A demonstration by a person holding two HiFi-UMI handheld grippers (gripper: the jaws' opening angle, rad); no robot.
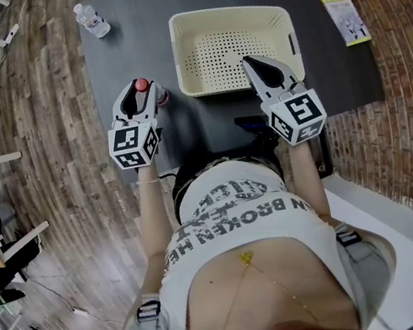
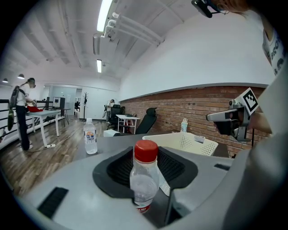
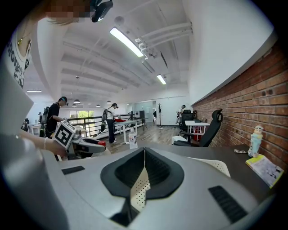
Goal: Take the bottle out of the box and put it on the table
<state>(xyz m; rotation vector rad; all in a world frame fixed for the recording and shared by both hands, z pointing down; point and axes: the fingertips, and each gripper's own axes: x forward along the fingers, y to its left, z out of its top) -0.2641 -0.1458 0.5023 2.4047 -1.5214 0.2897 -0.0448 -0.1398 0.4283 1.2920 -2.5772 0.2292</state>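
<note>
My left gripper (image 1: 139,94) had its jaws spread wide, and the red-capped bottle (image 2: 144,177) stood upright between them. In the left gripper view a sliver of the cream box showed between the bottle and the jaw on its right, so the pads were not clamped on it. The bottle was outside the box (image 1: 228,11), just off its near left corner. Its base looked to be resting on the dark tabletop (image 1: 136,50), though my gripper hid most of it from above.

My right gripper (image 1: 249,61) had its jaws together at the tips with nothing between them. It pointed over the near rim of the box, whose perforated floor showed through the slit behind the tips.

A second clear bottle (image 1: 92,19) stood well apart, at the far left corner of the tabletop. A yellow booklet (image 1: 344,16) lay near the right edge.
</note>
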